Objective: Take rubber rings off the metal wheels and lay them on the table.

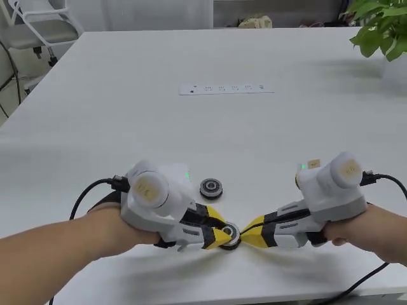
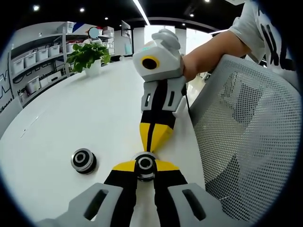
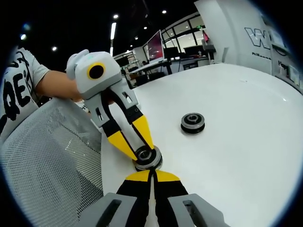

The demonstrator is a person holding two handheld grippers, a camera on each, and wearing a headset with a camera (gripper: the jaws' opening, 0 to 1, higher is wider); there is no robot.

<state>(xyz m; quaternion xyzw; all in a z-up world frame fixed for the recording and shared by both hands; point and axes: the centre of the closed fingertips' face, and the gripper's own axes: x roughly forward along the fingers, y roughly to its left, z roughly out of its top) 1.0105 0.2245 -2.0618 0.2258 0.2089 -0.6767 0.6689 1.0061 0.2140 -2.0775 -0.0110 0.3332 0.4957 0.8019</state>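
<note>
Head view is showing the left gripper [image 1: 221, 235] and the right gripper [image 1: 248, 230] meeting tip to tip near the front edge of the white table [image 1: 127, 121], with a metal wheel [image 1: 230, 233] sitting between them. In the left gripper view the yellow jaws are pinching that wheel from both sides. The right gripper's jaws are lying pressed together, tips touching the wheel's rim; whether they are catching any of it cannot be told. A second wheel [image 1: 211, 187] is lying nearby on the table, apart from both grippers

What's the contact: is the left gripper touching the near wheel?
Touching. In the left gripper view, the left gripper has its yellow jaw tips pressed against both sides of the near wheel, no gap.
</note>
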